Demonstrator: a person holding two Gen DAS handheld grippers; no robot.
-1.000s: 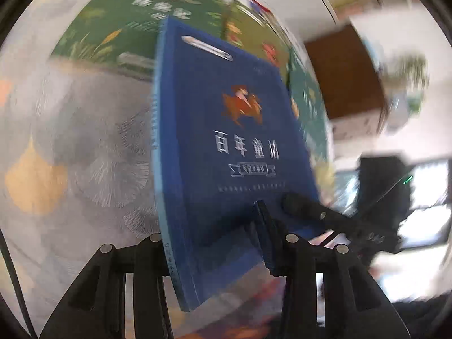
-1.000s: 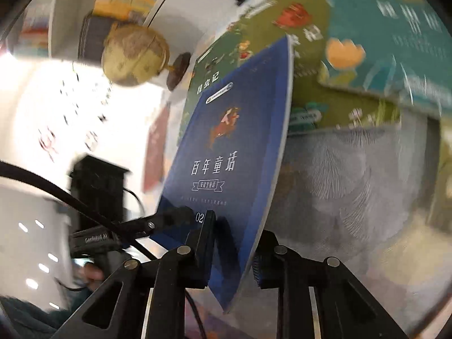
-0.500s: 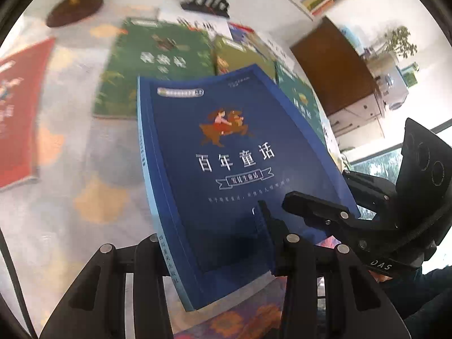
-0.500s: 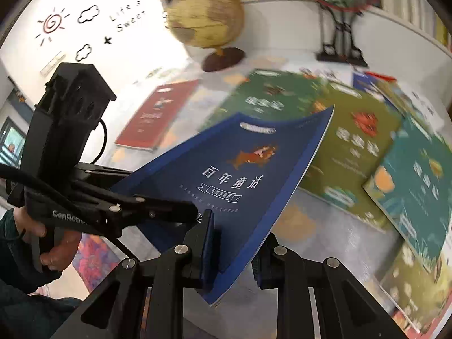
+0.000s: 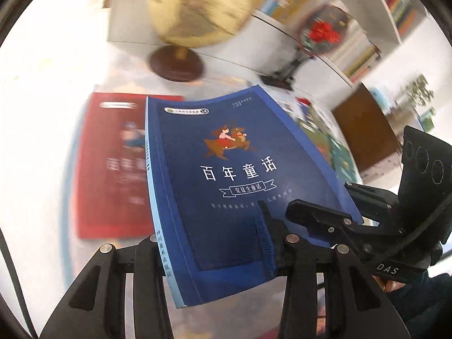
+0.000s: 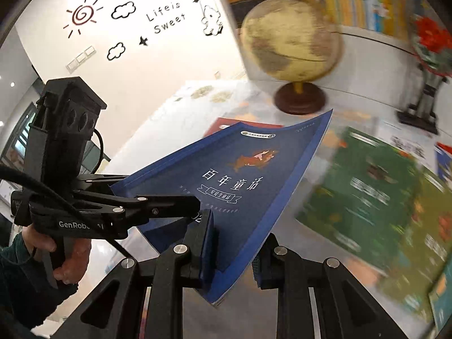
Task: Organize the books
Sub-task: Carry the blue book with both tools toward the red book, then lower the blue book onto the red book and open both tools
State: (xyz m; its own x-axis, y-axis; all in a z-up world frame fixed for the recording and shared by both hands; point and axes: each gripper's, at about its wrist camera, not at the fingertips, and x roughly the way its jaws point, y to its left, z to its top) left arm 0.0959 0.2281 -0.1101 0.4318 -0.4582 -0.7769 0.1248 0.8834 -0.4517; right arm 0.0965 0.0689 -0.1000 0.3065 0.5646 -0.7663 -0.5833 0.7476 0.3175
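A blue book (image 5: 226,169) with white Chinese title and a small deer picture hangs in the air above the table, cover up and slightly bowed. My left gripper (image 5: 209,237) is shut on its lower spine side. My right gripper (image 5: 299,214) clamps its lower right corner. In the right wrist view the same blue book (image 6: 248,180) sits between my right gripper (image 6: 234,245) pads, while the left gripper (image 6: 180,197), held by a hand (image 6: 70,257), pinches its left edge. A red book (image 5: 113,166) lies flat on the table under and left of the blue one.
A yellow globe (image 6: 291,39) on a dark round base stands behind the books. Several green books (image 6: 373,186) lie flat at the right. A round fan on a black stand (image 5: 319,31) and bookshelves (image 5: 367,53) line the back. A brown cabinet (image 5: 364,130) stands far right.
Both grippers carried the blue book up and to the left, away from the green books and over the red book near the globe. The book turned from edge-on to cover-up.
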